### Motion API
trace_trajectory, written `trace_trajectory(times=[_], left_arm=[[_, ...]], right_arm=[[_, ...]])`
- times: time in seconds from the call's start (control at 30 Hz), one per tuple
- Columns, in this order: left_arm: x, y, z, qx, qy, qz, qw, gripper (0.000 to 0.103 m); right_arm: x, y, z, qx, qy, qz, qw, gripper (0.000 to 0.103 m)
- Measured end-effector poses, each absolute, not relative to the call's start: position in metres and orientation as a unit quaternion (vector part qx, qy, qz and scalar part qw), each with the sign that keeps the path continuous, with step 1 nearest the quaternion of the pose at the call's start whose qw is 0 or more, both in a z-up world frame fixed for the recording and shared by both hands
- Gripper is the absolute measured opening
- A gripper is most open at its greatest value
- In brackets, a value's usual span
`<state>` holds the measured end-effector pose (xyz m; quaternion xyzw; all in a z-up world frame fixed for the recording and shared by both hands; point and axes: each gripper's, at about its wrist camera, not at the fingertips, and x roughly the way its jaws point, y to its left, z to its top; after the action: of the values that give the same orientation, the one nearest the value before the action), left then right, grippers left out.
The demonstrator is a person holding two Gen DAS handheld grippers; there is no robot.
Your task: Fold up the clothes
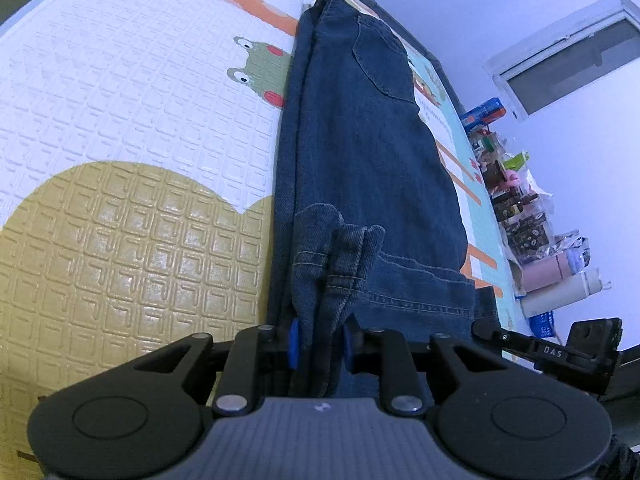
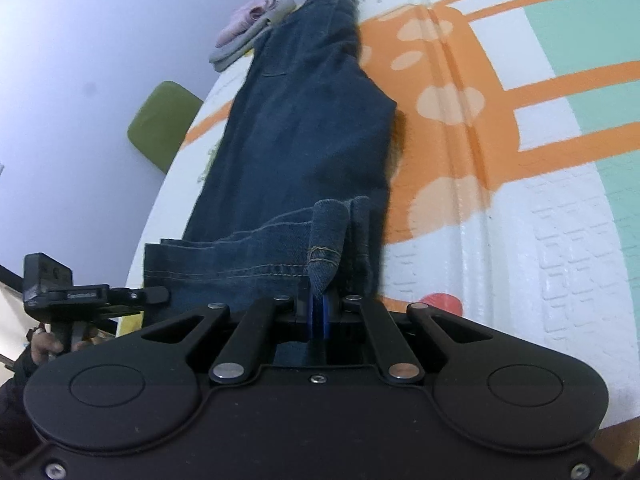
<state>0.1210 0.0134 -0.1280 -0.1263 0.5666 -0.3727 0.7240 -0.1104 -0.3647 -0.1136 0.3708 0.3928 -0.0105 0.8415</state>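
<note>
Dark blue jeans point(image 1: 360, 152) lie lengthwise on a patterned play mat point(image 1: 120, 120), stretching away from me. My left gripper point(image 1: 320, 344) is shut on a bunched hem of the jeans, its blue pads pressing thick denim between them. In the right wrist view the same jeans point(image 2: 304, 136) run away over the mat point(image 2: 520, 240), and my right gripper point(image 2: 319, 316) is shut on the other hem corner, pads nearly touching. Both hems are lifted off the mat. The other gripper point(image 2: 92, 296) shows at the left edge of the right wrist view, held by a hand point(image 2: 44, 344).
A frog picture point(image 1: 260, 72) is printed on the mat left of the jeans. Boxes, bottles and packets point(image 1: 536, 224) crowd along the wall on the right. Folded pink and grey clothes point(image 2: 248, 28) lie past the jeans' far end, beside a green cushion point(image 2: 164, 124).
</note>
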Motion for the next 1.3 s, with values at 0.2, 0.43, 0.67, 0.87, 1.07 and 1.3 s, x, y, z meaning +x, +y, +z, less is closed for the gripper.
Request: trace_trajectory(times=[0.2,0.43,0.67,0.87,1.07,1.3], left_arm=[[0.115,0.014,-0.108,-0.069,0.543,-0.366,0.753,0.043],[0.111,0.029,-0.092,-0.060,0.523,-0.347,0.776,0.047],[0.107,0.039,-0.066,-0.038,0.480,-0.306,0.821,0.048],[0.099,0.034,-0.049,-0.046,0.458,-0.318,0.829,0.049],[0.081,0.006,-0.051,-0.031,0.453,-0.356,0.817,0.050],[0.056,-0.028,-0.058,0.017,0.446,-0.380,0.810,0.051]], right_arm=[[-0.120,-0.365,-0.105,0.378,0.383,-0.026,0.843,0.011],[-0.134,-0.369,-0.085,0.376,0.352,-0.050,0.856,0.024],[-0.145,-0.373,-0.062,0.371,0.319,-0.068,0.870,0.024],[-0.145,-0.360,-0.047,0.359,0.306,-0.052,0.880,0.024],[-0.132,-0.329,-0.047,0.330,0.328,-0.017,0.885,0.024],[-0.115,-0.298,-0.059,0.320,0.354,-0.019,0.879,0.024]])
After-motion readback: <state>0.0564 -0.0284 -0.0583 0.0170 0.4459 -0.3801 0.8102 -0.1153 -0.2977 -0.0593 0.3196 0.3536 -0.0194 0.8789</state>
